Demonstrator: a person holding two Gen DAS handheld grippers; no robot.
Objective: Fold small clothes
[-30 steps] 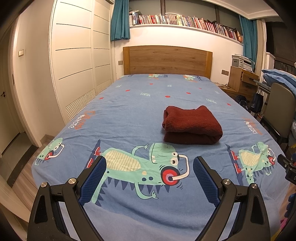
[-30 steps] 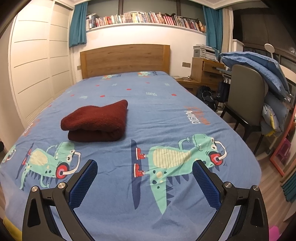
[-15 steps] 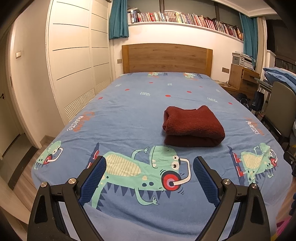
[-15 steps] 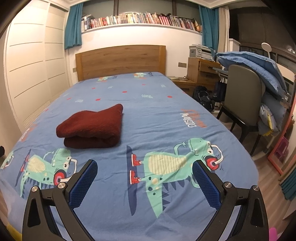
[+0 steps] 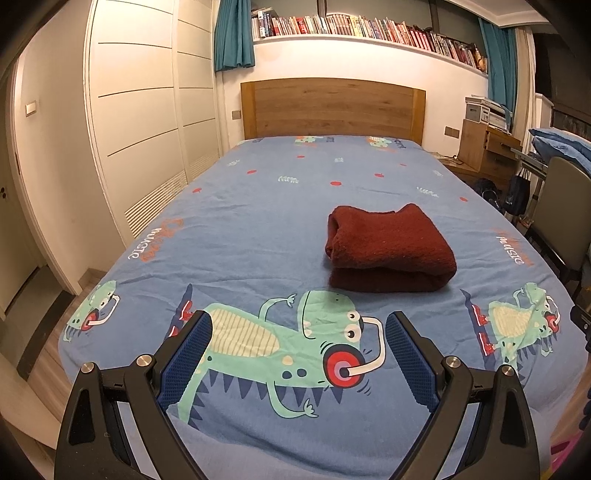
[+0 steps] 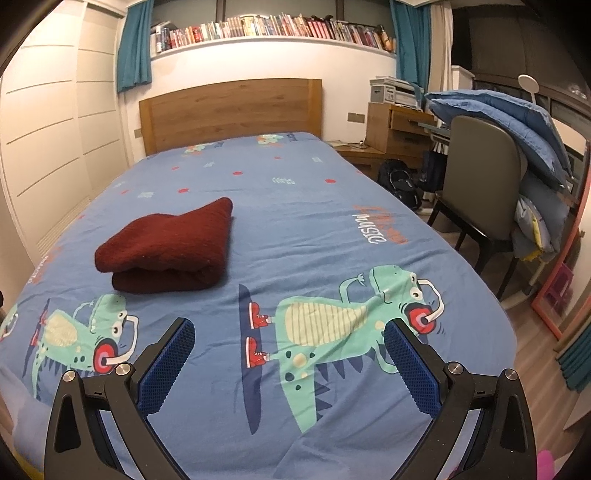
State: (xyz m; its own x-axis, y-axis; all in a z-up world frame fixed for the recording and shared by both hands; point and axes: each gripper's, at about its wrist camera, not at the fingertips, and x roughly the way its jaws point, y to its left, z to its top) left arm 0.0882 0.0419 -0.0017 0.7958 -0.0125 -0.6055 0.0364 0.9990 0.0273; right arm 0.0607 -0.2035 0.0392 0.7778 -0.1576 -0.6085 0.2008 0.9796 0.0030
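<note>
- Blue dinosaur-print bedsheet (image 5: pixel 258 229) is spread over a bed with a wooden headboard (image 5: pixel 332 107); a bookshelf (image 5: pixel 369 27) is mounted above, and a chair (image 6: pixel 476 166) is seen at the right.
- A folded maroon garment (image 5: pixel 388 245) is laid mid-bed, long axis across the bed, rounded fold toward the foot.
- Left gripper (image 5: pixel 297 354) and right gripper (image 6: pixel 288 354) are held spread wide and empty, well apart from the garment.

**Both grippers held wide apart, nothing gripped**

The left gripper (image 5: pixel 297 332) is seen with its blue-padded fingers (image 5: pixel 186 360) spread wide, nothing held between them. The right gripper (image 6: pixel 288 341) is likewise spread, its blue pads (image 6: pixel 412 369) angled outward and empty. Both are held level and pointed forward.
</note>
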